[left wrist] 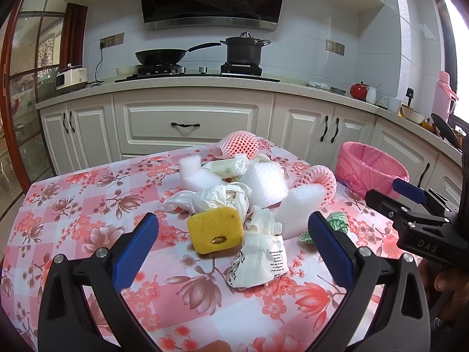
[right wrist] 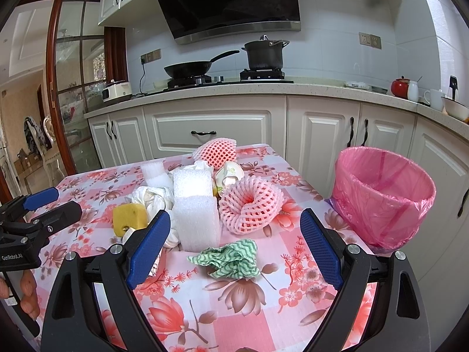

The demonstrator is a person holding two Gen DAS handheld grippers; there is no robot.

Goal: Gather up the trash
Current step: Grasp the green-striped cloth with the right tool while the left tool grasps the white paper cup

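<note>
A pile of trash lies on the floral tablecloth (left wrist: 88,205): a yellow sponge (left wrist: 215,231), crumpled paper (left wrist: 258,261), white foam blocks (left wrist: 265,184), a crumpled white bag (left wrist: 211,198), pink foam nets (left wrist: 318,180) and a green-white cloth (right wrist: 231,259). My left gripper (left wrist: 233,228) is open just in front of the sponge and paper, empty. My right gripper (right wrist: 236,228) is open above the green cloth, in front of a foam block (right wrist: 196,205) and a pink net (right wrist: 250,204), empty. A pink-lined bin (right wrist: 384,193) stands at the table's right.
Behind the table run white cabinets (left wrist: 190,123) and a counter with a stove, a wok (left wrist: 161,55) and a pot (left wrist: 244,50). A glass door (left wrist: 29,88) is at the left. Cups and a red pot (left wrist: 359,89) sit on the right counter.
</note>
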